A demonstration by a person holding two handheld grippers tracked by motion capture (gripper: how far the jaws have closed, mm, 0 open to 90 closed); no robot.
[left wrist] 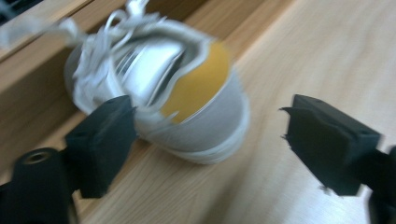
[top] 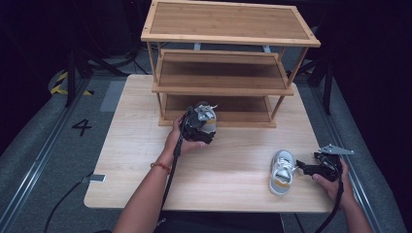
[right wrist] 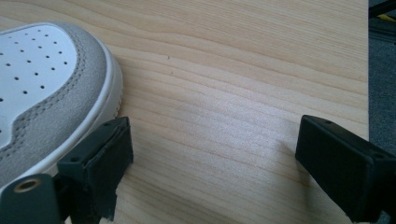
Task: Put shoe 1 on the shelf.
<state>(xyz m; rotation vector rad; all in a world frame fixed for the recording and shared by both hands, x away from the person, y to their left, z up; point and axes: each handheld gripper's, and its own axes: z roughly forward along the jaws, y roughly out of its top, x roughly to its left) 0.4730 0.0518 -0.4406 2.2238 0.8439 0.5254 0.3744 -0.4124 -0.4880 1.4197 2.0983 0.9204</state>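
Note:
A small white and grey sneaker with a yellow lining and white laces lies against the lowest board of the wooden rack. My left gripper is open, its jaws spread wide on either side of the heel; the picture is blurred. In the high view the left gripper is at the rack's bottom shelf, in front of that shoe. A second matching sneaker lies on the table at the front right. My right gripper is open beside it, and the shoe's perforated toe is by its left jaw.
The three-tier wooden rack stands at the back of the light wooden table. Cables trail from both grippers over the table's front edge. A grey floor with rails surrounds the table.

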